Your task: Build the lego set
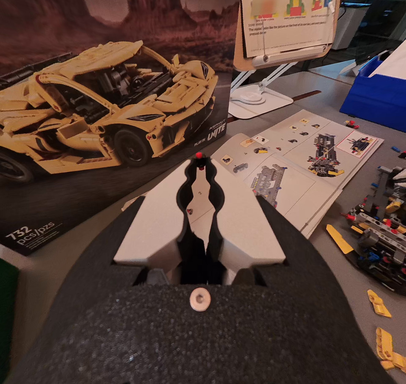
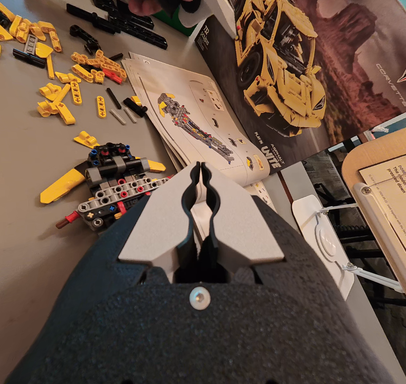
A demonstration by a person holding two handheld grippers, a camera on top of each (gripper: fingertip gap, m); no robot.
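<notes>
The left gripper [image 1: 200, 161] pinches a small black-and-red pin [image 1: 200, 160] at its fingertips over the open instruction booklet [image 1: 303, 164], while the right gripper [image 2: 200, 167], closed and empty, hovers beside the half-built chassis [image 2: 114, 182] near the car box [image 2: 307, 65].

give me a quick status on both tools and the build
Left tool shut on small red-and-black pin. Right tool shut, empty. Grey-black-yellow part-built chassis on table, nothing blocking it.

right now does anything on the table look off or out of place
Nothing looks damaged or spilled. Loose yellow pieces lie scattered beside the open instruction booklet, normal mid-build. The left tongs pinch a small black and red pin; the right tongs are shut, empty.
</notes>
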